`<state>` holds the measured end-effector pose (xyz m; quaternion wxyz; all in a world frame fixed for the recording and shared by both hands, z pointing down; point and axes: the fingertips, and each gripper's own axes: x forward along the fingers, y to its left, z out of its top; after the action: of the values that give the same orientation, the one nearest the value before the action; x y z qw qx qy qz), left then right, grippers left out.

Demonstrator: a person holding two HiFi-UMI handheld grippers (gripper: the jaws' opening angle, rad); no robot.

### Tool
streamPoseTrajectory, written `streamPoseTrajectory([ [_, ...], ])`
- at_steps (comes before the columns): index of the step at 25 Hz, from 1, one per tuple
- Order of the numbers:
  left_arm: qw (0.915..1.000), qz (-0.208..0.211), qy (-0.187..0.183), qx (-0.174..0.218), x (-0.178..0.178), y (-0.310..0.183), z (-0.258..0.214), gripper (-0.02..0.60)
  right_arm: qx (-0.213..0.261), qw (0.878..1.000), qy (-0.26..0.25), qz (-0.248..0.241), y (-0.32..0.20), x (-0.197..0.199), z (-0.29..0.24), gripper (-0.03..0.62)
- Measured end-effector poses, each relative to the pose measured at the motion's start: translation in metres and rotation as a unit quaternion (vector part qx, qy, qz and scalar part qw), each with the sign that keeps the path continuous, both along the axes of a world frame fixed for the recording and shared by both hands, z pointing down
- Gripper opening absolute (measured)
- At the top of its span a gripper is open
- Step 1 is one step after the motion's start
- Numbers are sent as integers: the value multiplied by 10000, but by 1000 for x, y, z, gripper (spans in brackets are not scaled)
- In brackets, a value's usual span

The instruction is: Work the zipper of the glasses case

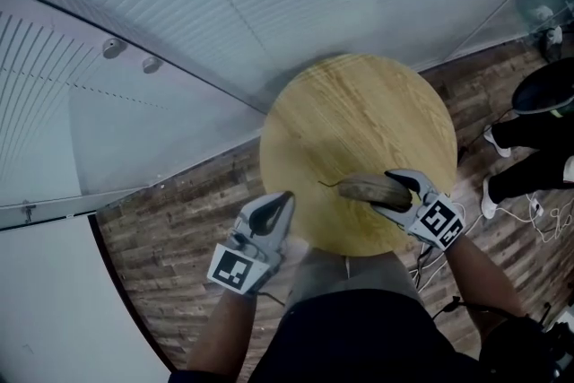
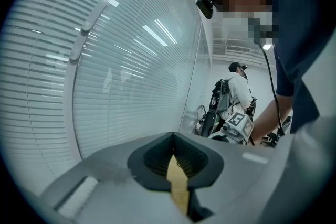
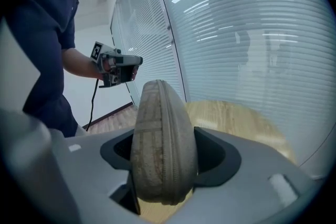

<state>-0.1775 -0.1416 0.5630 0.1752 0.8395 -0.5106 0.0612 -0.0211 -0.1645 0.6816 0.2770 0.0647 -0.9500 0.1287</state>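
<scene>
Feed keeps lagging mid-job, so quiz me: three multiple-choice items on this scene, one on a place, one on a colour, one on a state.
1. Where is the glasses case? A) between the right gripper's jaws B) on the floor C) on a shelf
2. What colour is the table top? A) white B) light wood C) black
3. How do the left gripper's jaws stand? A) wide apart B) shut on the case C) shut, empty
Key: 1 A, its pads press the case's sides; 2 B, grain shows; 3 C, pads meet with nothing between.
</scene>
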Motion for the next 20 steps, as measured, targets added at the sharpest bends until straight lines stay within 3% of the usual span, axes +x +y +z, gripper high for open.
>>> streamPoseTrajectory([
  [3, 9997, 179, 42, 152, 1, -3, -20, 8, 165, 9995, -282, 27, 1, -3, -36, 302],
  [9, 9973, 599, 238, 359, 20, -8, -44, 147, 502, 9970, -545, 238, -3, 3, -91, 302],
  [12, 9942, 949, 175, 484, 37, -10, -64, 181, 819, 9936, -755, 175, -1, 5, -128, 304],
  [15, 9890, 1307, 112, 683, 51, -11, -69, 187, 1043, 9910, -827, 117, 4, 4, -144, 304],
  [20, 9782, 1838, 406, 874, 72, -6, -85, 176, 1298, 9877, -842, 202, 7, 4, -155, 304],
])
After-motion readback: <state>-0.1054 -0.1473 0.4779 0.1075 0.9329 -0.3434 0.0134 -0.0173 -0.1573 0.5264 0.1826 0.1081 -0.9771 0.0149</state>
